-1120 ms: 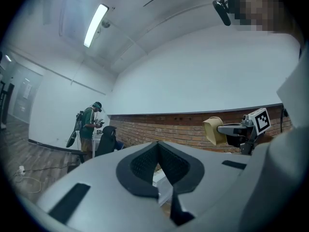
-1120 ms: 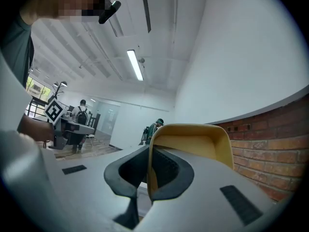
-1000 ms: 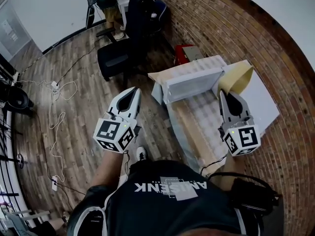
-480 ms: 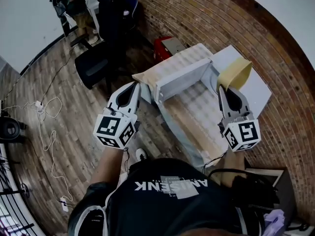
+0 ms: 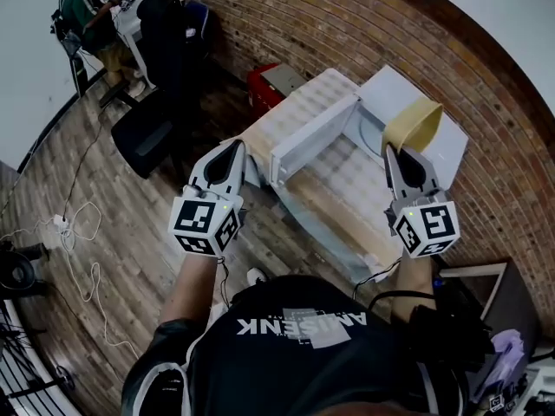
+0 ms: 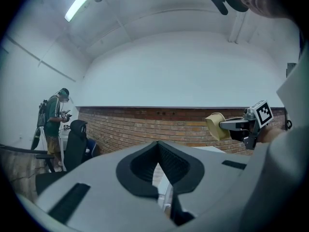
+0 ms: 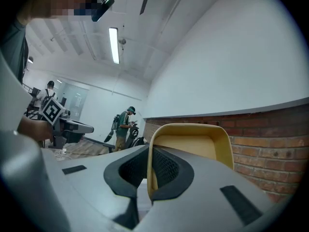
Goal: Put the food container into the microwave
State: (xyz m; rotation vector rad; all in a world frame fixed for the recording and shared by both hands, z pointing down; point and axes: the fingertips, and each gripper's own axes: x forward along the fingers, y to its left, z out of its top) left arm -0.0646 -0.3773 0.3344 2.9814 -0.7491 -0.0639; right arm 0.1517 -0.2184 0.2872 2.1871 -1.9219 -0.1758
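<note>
While the food container is clamped by its rim in the right gripper, nothing has yet been set inside the microwave.

The right gripper's jaws are closed on one wall of the container, which is carried in the air, tipped so that its opening is turned back toward the gripper. It is held just in front of the microwave, above the far edge of the worktop by the brick wall. No food is seen in the container: its yellow inside is bare where it shows. The left gripper is held with jaws together and empty, off the worktop's left edge, near the door. Since the door stands open, that step is judged done; the container is left to be passed through the opening, set down and released. The cavity is mostly screened by door and container, so what it holds cannot be told.
</note>
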